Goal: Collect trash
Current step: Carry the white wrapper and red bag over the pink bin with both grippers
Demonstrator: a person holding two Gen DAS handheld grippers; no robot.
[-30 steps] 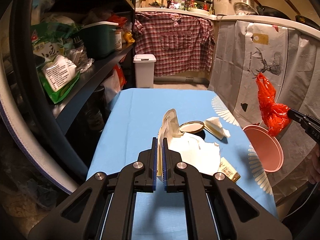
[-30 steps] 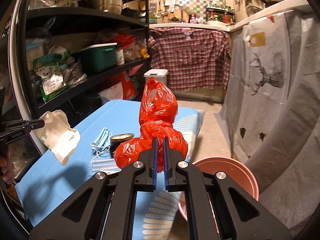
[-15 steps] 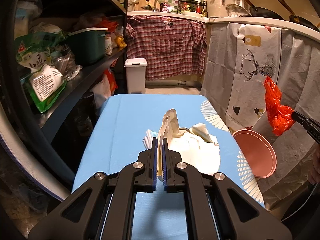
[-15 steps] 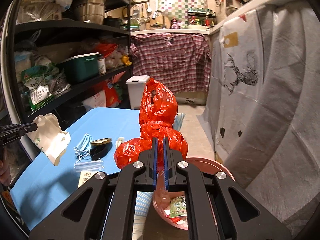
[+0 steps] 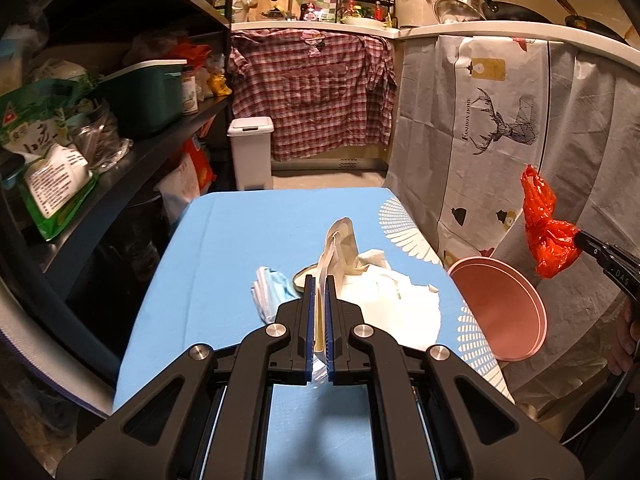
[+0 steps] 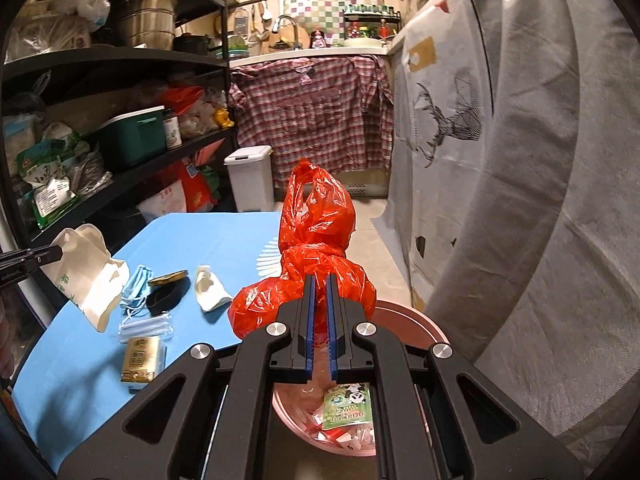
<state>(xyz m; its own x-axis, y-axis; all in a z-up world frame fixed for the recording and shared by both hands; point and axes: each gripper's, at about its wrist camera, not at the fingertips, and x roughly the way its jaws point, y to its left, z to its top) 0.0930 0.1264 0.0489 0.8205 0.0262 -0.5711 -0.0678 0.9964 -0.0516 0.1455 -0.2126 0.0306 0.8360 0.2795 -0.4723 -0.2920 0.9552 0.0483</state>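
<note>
Both jaws are clamped: left gripper (image 5: 319, 320) on a cream paper bag (image 5: 340, 248) at frame centre, right gripper (image 6: 320, 320) on a red plastic bag (image 6: 316, 240) over the pink bin (image 6: 416, 328).

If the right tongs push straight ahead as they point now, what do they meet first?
Beyond the red plastic bag the right tongs already grip, probably open floor towards the white pedal bin; depth is unclear.

"FASHION HOME" on deer curtain (image 5: 476, 120)
</note>
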